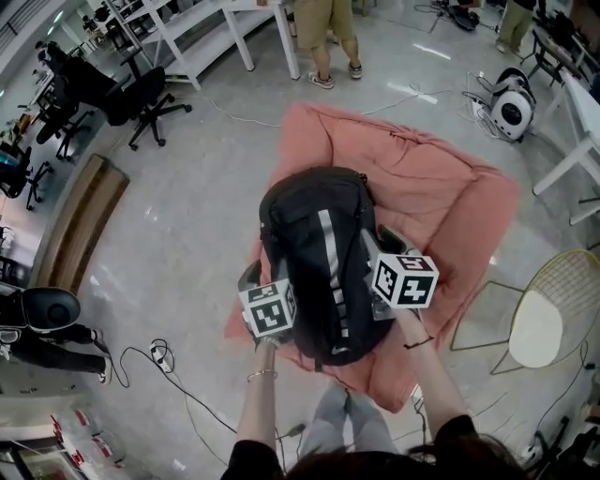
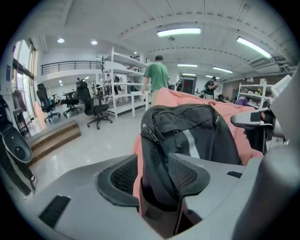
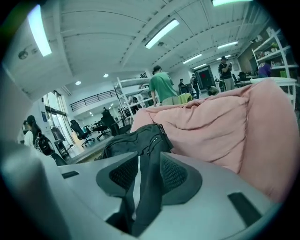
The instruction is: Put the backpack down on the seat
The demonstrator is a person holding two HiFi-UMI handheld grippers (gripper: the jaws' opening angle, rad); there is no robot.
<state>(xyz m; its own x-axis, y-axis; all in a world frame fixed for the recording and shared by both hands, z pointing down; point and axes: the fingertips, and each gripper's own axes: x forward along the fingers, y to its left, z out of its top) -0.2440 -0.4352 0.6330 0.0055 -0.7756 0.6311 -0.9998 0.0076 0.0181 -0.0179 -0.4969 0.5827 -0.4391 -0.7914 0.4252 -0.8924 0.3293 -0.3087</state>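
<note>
A black backpack (image 1: 319, 262) with a grey stripe lies lengthwise over the pink beanbag seat (image 1: 450, 197), its lower end towards me. My left gripper (image 1: 257, 275) grips its left side and my right gripper (image 1: 382, 242) its right side. In the left gripper view the jaws (image 2: 152, 171) are closed on a thick fold of the backpack (image 2: 197, 133), with the seat (image 2: 168, 96) behind. The right gripper view has dark fabric of the backpack (image 3: 136, 143) pinched between the jaws (image 3: 143, 173), beside the pink seat (image 3: 225, 126).
A wire chair with a white cushion (image 1: 548, 314) stands to the right. Black office chairs (image 1: 141, 103), white shelving (image 1: 216, 28) and a standing person (image 1: 328, 37) are beyond the seat. A wooden step (image 1: 80, 220) and floor cables (image 1: 159, 356) lie to the left.
</note>
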